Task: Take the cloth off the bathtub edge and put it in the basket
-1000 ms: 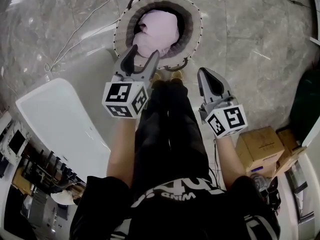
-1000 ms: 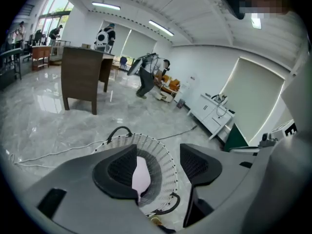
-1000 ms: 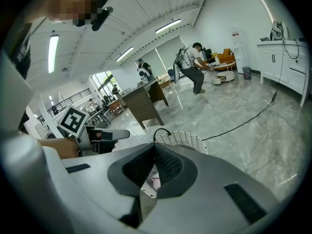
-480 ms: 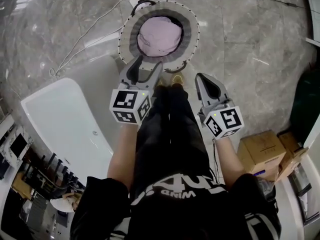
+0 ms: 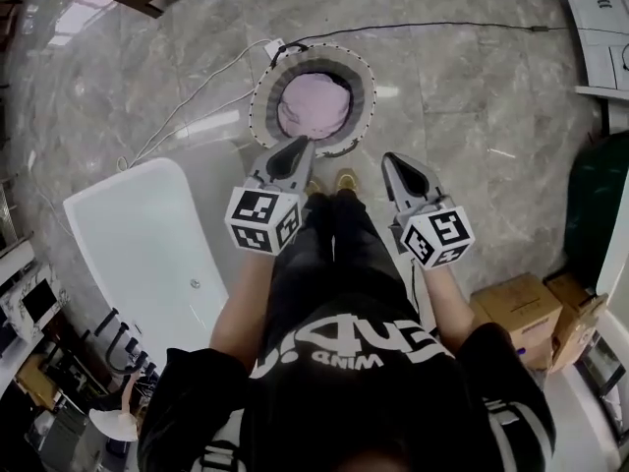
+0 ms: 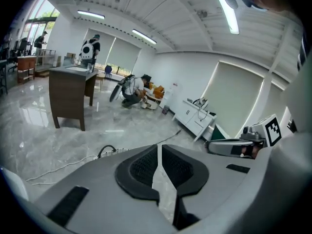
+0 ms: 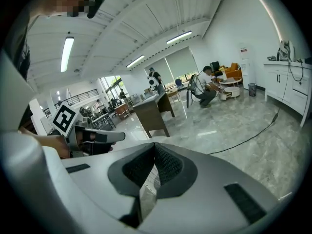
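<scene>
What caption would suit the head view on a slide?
Pink cloth in the basket; left gripper, jaws just closed on nothing, beside the shut right gripper.

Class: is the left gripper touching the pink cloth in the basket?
Apart. In the left gripper view the left gripper has just closed its fingers on nothing, floor beyond; the head view shows the cloth in the basket.

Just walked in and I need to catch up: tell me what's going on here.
A person stands on the grey marble floor with a two-jaw gripper in each hand. The pale pink cloth lies inside the round woven basket on the floor in front of them, so the drop looks done. The white bathtub sits to their left. The left gripper has just been closing its jaws, which now meet with nothing between them; the right gripper is shut and empty too.
</scene>
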{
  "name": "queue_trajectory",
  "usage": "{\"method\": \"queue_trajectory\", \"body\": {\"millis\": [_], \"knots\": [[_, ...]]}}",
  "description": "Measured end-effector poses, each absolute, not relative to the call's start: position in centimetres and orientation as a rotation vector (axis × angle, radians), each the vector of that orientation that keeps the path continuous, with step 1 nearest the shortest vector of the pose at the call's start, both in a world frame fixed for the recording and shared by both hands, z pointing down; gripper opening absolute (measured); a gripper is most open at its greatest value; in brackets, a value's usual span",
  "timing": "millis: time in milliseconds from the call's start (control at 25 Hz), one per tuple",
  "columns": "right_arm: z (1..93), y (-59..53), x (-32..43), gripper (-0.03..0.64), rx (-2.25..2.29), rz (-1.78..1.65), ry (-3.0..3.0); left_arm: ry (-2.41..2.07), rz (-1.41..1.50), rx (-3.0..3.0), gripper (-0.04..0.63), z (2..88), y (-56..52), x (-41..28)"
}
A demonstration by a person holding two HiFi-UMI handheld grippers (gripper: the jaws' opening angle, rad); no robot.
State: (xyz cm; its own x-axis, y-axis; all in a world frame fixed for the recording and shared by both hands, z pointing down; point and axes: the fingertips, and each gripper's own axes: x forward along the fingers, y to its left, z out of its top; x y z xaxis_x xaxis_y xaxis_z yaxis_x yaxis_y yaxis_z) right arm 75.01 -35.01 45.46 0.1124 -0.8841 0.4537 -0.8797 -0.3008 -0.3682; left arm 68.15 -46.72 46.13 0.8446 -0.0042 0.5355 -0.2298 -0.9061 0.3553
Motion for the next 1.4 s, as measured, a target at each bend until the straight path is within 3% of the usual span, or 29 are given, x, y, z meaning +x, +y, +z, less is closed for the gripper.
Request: {"method": "queue_trajectory", "body": {"millis": [120, 680, 1400], "knots": [[42.2, -35.0, 74.9, 0.014, -2.346, -0.894, 1.874, -0.14, 0.735, 2.644, 0.016, 42.9, -45.9, 67.7], [32.8, -36.1, 70.7, 0.014, -2.277, -0.673, 1.995, -0.089, 0.525, 2.784, 0.015, 31.6, -43.9, 64.4], [29.3, -35.1, 71.6, 0.014, -2.294, -0.462, 2.059, -0.175, 0.349, 2.944, 0.015, 28.5, -43.7, 61.4]]}}
